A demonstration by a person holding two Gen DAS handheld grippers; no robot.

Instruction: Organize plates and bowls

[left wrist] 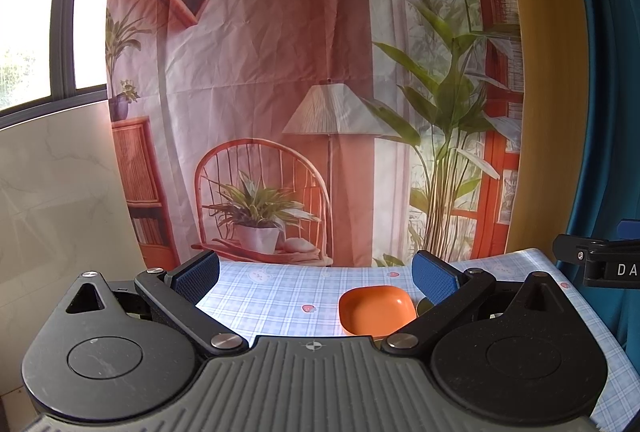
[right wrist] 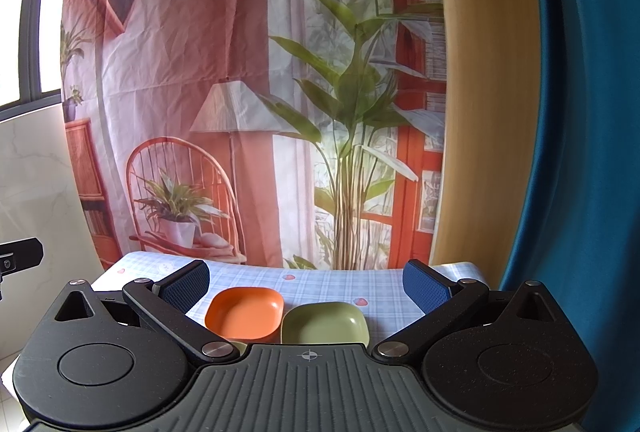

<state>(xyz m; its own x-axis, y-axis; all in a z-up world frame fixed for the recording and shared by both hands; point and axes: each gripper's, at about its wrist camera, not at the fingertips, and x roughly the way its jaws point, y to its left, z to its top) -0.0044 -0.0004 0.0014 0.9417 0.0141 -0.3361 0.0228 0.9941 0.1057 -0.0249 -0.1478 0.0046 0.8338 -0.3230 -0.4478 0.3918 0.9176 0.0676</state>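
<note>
An orange square bowl (left wrist: 374, 310) sits on the blue checked tablecloth (left wrist: 276, 292), low and right between my left gripper's fingers. My left gripper (left wrist: 316, 274) is open and empty, above and short of the bowl. In the right wrist view the orange bowl (right wrist: 244, 314) sits beside a green square bowl (right wrist: 324, 324), touching or nearly so. A sliver of another pale green dish (right wrist: 239, 347) shows under the gripper body. My right gripper (right wrist: 306, 286) is open and empty, held above and short of both bowls.
The table (right wrist: 320, 278) ends at a printed backdrop curtain (right wrist: 240, 71) behind. A wooden panel (right wrist: 480, 111) and blue drape (right wrist: 580, 151) stand at right. The other gripper shows at the right edge of the left wrist view (left wrist: 600, 264) and the left edge of the right wrist view (right wrist: 20, 258).
</note>
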